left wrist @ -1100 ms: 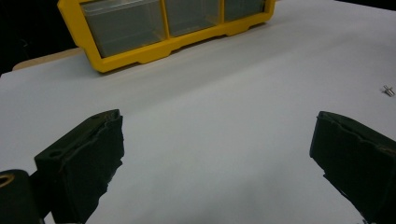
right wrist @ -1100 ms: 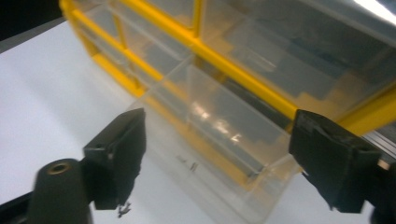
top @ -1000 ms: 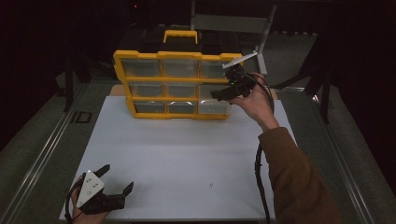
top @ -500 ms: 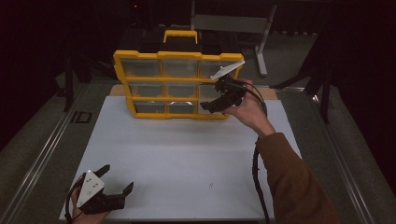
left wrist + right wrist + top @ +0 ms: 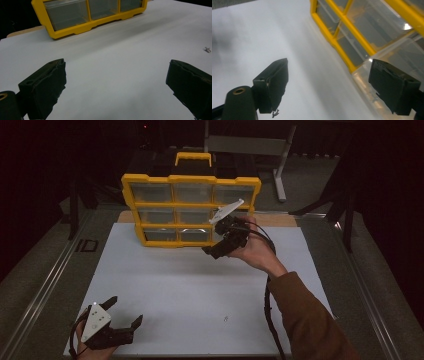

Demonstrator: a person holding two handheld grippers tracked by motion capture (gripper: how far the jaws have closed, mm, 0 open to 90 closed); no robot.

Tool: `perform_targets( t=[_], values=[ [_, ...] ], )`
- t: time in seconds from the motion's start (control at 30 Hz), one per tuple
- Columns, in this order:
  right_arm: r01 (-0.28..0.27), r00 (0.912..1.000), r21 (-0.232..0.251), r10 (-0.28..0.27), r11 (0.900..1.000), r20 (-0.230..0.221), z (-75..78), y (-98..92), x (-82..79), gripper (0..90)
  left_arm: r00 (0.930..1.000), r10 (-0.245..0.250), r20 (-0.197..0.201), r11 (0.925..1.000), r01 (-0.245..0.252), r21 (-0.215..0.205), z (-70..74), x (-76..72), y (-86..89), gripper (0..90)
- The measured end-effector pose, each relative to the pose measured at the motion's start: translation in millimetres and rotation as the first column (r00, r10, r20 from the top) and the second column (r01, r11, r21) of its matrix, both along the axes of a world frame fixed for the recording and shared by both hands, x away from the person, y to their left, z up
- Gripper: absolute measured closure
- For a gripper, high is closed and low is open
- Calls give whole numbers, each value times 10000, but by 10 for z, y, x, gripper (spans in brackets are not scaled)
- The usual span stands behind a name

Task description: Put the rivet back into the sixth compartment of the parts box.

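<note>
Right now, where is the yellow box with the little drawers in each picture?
High view: the yellow drawer box stands at the far end of the white table, top middle, just left of the right hand-held gripper.
Left gripper view: its bottom row runs along the top edge.
Right gripper view: it sits in the upper right corner.
Shared landmark: the box's yellow bottom edge where it meets the white table.
</note>
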State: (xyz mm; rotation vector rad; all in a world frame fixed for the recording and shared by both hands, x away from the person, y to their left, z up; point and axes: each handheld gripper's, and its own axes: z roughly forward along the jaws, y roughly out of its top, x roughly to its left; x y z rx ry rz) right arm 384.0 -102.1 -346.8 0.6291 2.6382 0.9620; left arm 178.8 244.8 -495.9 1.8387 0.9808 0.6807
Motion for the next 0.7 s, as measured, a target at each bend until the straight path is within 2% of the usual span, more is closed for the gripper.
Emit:
perform_targets(
  t=[0.17,0.3,0.4,0.43,0.7],
  values=[
    [-277,9996,-88,277,9996,-97,-63,46,-73,162,10000,16,28,10000,-16,9,3,-1,2,31],
    [-469,9987,-364,462,9982,-199,-149,74,-128,161,10000,18,32,10000,-18,17,2,0,4,31],
    [-517,9983,-438,504,9977,-296,-187,70,-150,161,10000,25,36,10000,-25,15,2,0,5,31],
    [-594,9977,-504,575,9970,-372,-248,53,-180,161,10000,27,35,10000,-27,20,2,1,5,31],
    [-667,9957,-743,615,9950,-697,-443,-28,-255,161,10000,41,46,10000,-41,2,2,3,1,31]
  ],
)
